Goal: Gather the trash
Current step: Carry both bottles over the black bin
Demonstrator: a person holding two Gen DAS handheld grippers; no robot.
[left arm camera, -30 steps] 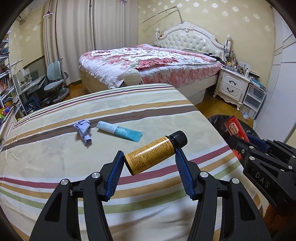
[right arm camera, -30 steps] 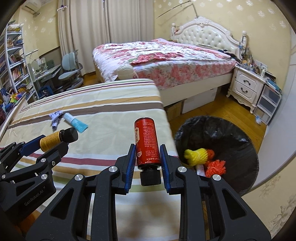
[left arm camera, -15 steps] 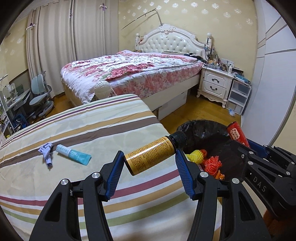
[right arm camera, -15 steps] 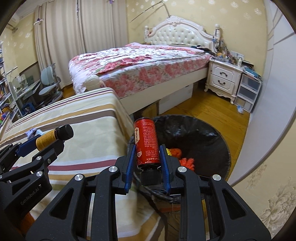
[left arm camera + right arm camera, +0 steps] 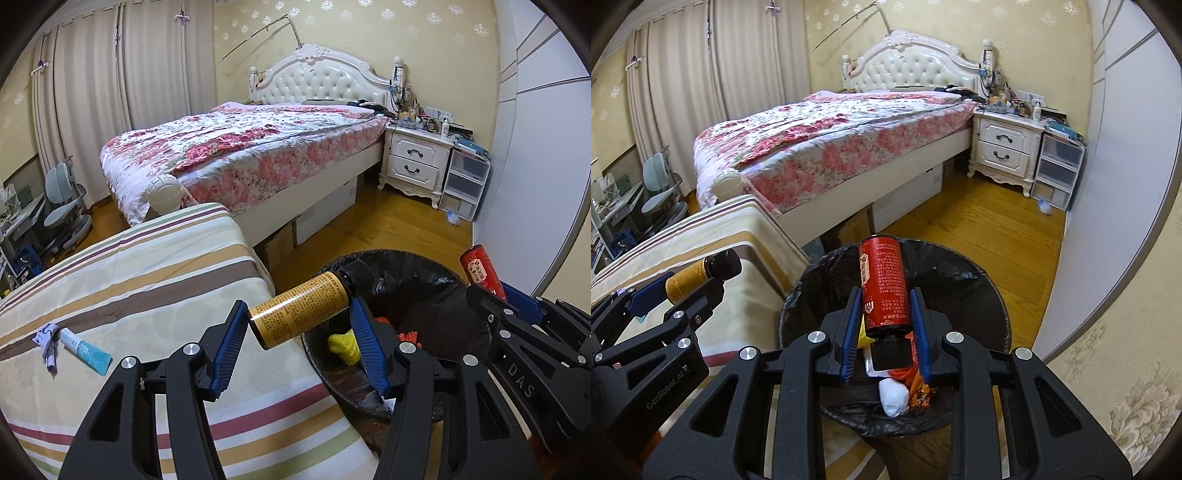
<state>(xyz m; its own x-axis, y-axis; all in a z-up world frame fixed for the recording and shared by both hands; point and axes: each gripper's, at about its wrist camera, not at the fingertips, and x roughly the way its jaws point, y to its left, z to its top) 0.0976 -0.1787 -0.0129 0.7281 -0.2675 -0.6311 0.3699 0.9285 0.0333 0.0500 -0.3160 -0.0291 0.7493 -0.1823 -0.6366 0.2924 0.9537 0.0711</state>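
My left gripper (image 5: 299, 314) is shut on a yellow bottle (image 5: 303, 310) with a black cap, held crosswise over the striped bed's edge beside the black-lined trash bin (image 5: 439, 273). My right gripper (image 5: 884, 315) is shut on a red bottle (image 5: 884, 286), cap toward me, hanging over the trash bin (image 5: 979, 284). The bin holds yellow (image 5: 345, 345), orange and white scraps. A blue tube (image 5: 86, 350) and a crumpled purple wrapper (image 5: 48, 339) lie on the striped cover. The yellow bottle (image 5: 689, 277) and red bottle (image 5: 480, 271) also show in the opposite views.
The striped bed (image 5: 129, 280) fills the left. A flowered bed (image 5: 240, 155) stands behind, with a white nightstand (image 5: 417, 162) and plastic drawers (image 5: 465, 184) at the right wall. Wooden floor (image 5: 990, 218) lies around the bin. A desk chair (image 5: 64, 206) is far left.
Both grippers have swung right, off the striped bed toward the bin. The red bottle now hangs over the bin's opening; the yellow bottle has reached the bin's near rim.
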